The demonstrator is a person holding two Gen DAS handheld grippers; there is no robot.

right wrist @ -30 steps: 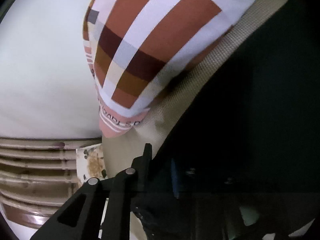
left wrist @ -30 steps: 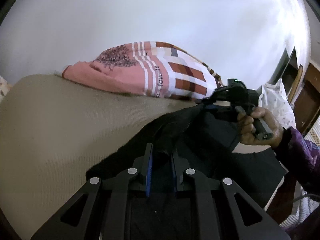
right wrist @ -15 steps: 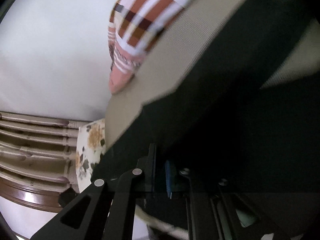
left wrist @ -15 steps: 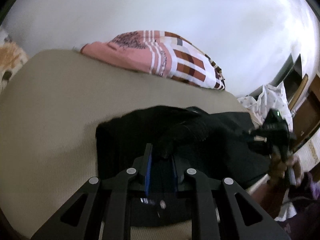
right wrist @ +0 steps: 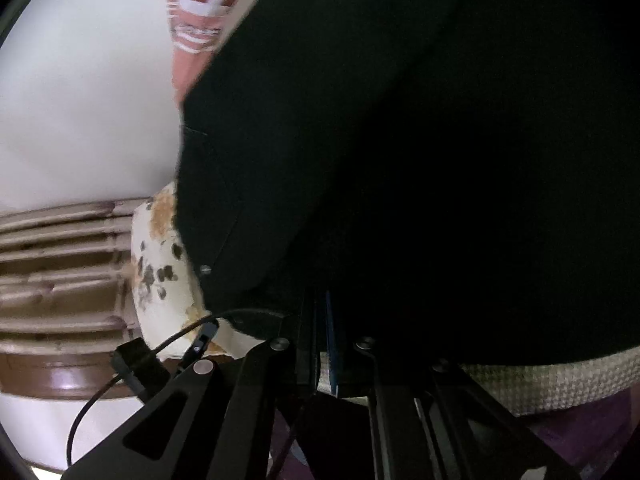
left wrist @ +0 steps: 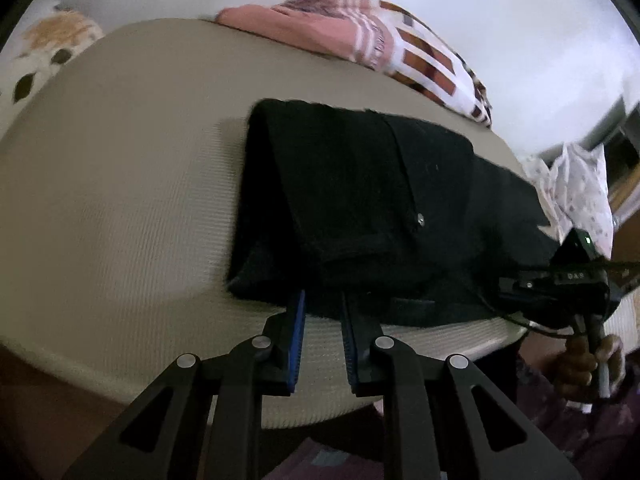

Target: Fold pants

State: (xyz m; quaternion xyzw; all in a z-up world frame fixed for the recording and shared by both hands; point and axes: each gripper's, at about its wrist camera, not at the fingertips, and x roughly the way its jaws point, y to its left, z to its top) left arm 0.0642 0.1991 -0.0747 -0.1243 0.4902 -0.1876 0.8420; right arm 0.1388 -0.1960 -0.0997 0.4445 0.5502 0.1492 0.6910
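1. Black pants (left wrist: pixel 360 208) lie folded on the beige bed (left wrist: pixel 120 200), near its front edge.
2. Left tool (left wrist: pixel 322 304): fingers parted, tips at the near hem of the pants; no cloth visibly between them.
3. Right tool (left wrist: pixel 552 284): at the pants' right end; in the right wrist view its jaws sit close together under dark cloth, grip cannot be told.
4. Plaid pillow (left wrist: pixel 400 44) at the far edge.

A beige woven mattress (left wrist: pixel 132 200) meets a plain white wall (left wrist: pixel 500 12), with a slatted brown headboard (right wrist: pixel 60 264) beside.
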